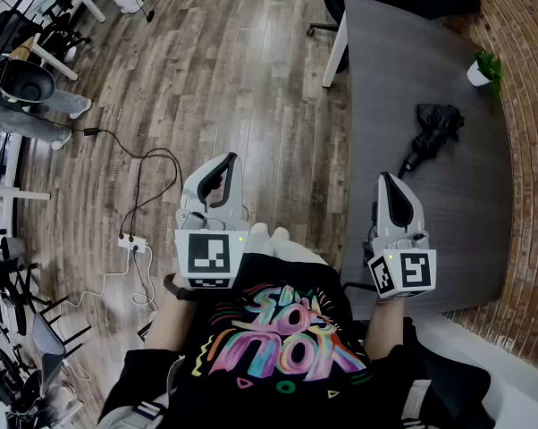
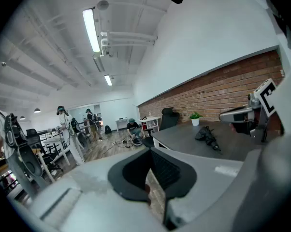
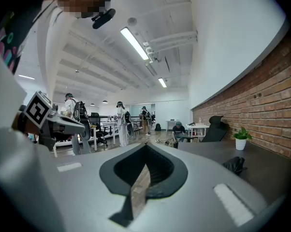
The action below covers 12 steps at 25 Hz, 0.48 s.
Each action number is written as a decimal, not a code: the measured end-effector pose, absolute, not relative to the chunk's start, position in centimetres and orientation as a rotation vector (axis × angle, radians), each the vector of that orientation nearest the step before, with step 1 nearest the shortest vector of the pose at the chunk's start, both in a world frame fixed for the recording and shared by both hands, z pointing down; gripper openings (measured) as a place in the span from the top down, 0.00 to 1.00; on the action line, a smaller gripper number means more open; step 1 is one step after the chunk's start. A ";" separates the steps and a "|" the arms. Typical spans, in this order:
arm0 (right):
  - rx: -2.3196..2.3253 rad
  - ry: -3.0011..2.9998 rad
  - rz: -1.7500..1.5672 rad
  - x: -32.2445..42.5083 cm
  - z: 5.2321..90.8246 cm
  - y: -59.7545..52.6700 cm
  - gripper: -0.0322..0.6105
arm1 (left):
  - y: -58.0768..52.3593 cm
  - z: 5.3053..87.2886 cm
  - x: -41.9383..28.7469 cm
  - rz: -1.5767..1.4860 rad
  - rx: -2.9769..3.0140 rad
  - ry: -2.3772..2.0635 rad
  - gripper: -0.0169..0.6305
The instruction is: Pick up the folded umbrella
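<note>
Blk umbrella [image 1: 432,132], dk gry table [image 1: 385,79]

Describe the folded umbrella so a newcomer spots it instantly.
Find the dark grey table beside the brick wall. On it lies the folded umbrella, a crumpled black bundle with a handle. Its only neighbour is a green plant in a white pot.
</note>
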State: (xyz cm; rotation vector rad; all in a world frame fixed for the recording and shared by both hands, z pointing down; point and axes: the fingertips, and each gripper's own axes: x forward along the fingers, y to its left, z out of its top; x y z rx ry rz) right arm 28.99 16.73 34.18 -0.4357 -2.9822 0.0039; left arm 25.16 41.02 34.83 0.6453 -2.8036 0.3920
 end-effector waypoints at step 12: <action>-0.449 -2.990 0.071 28.4 34.9 16.1 0.95 | 40.3 35.2 24.5 0.429 0.638 -2.790 0.97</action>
